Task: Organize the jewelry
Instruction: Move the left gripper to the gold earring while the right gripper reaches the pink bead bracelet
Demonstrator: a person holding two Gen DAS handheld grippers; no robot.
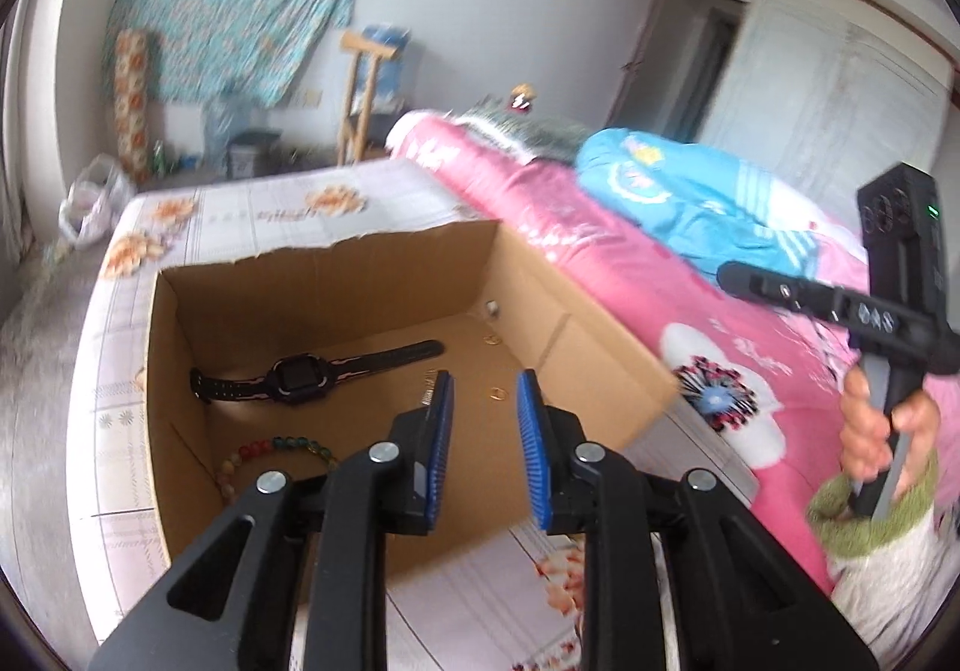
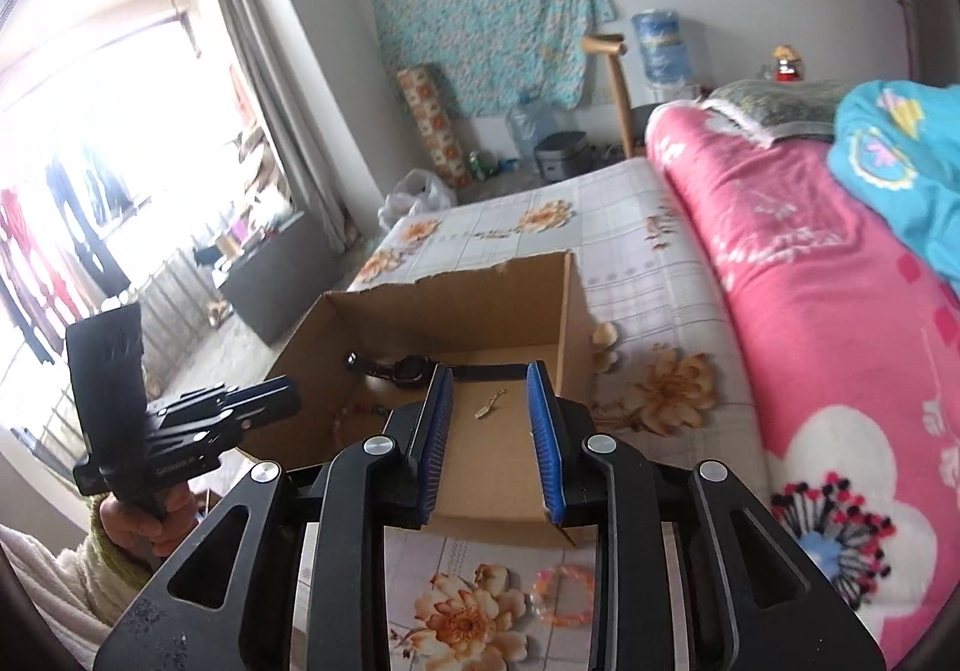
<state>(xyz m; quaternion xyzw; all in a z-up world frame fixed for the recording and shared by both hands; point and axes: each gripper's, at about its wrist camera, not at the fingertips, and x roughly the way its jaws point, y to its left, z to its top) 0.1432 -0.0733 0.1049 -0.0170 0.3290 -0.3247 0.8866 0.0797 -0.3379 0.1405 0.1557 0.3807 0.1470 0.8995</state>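
An open cardboard box [image 1: 360,299] stands on the bed. Inside lie a black watch [image 1: 300,374], a multicoloured bead bracelet [image 1: 282,446] and small gold rings [image 1: 495,394]. My left gripper [image 1: 485,380] hovers over the box's near side, open, with nothing between its blue pads. The right wrist view shows the same box [image 2: 468,305] with the watch [image 2: 402,368] and a small gold chain piece [image 2: 489,406] on its floor. My right gripper [image 2: 491,371] is open and empty above the box's near edge. A pink and orange bead bracelet [image 2: 564,593] lies on the sheet in front of the box.
The box rests on a flowered bed sheet [image 2: 600,227]. A pink quilt [image 2: 810,311] and blue clothing [image 1: 690,191] are piled to the right. A person's hand [image 1: 882,431] holds the right tool beside the box. The floor and a bright window [image 2: 90,161] are on the left.
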